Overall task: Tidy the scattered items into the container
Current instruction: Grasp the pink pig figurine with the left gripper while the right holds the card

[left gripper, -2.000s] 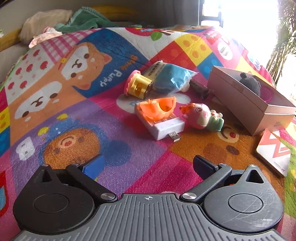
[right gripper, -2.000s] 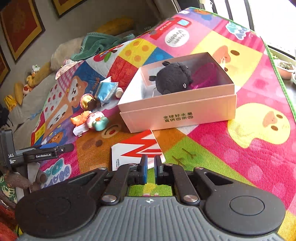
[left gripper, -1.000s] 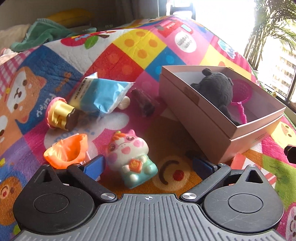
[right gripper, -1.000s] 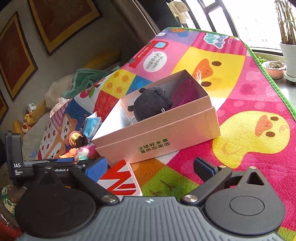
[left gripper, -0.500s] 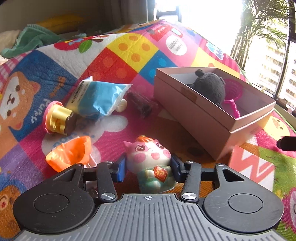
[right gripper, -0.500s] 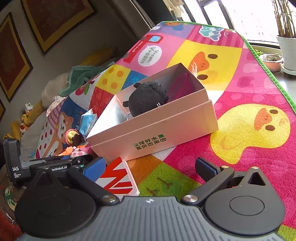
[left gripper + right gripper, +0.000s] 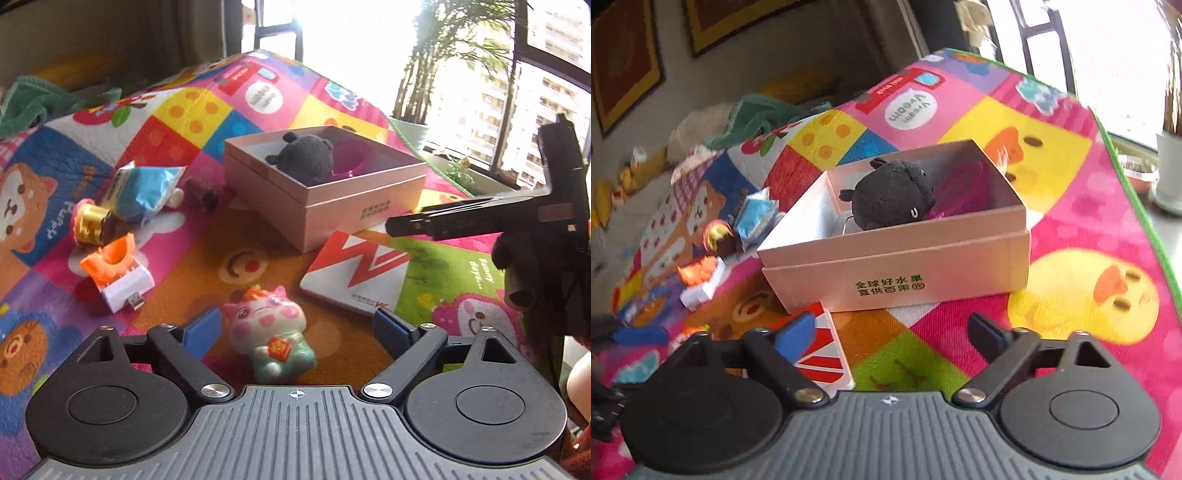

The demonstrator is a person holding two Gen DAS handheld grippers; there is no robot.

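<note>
The pink cardboard box (image 7: 325, 206), ahead of the left gripper (image 7: 295, 328), already held a fuzzy black plush (image 7: 303, 158) and something magenta, while most items lay scattered on the quilted mat (image 7: 436, 266). The left gripper's jaws had just been opening, wide around the glossy pig figurine (image 7: 271, 332) without pressing it. The right gripper (image 7: 890, 334), partly closing, gripped nothing, with the flat red-white card (image 7: 822, 354) just beside its left finger.

**Toys spread ahead of the left gripper, box beyond**

A pig figurine (image 7: 271, 332) is lying between the left gripper's (image 7: 295, 326) spread fingers, touching neither. Ahead and right, a flat card (image 7: 354, 271) is sitting before the box (image 7: 332, 206), which is holding a plush toy (image 7: 304, 158). Ahead and left, a charger (image 7: 123, 282) is lying with a pouch (image 7: 144, 188) behind it.
</note>
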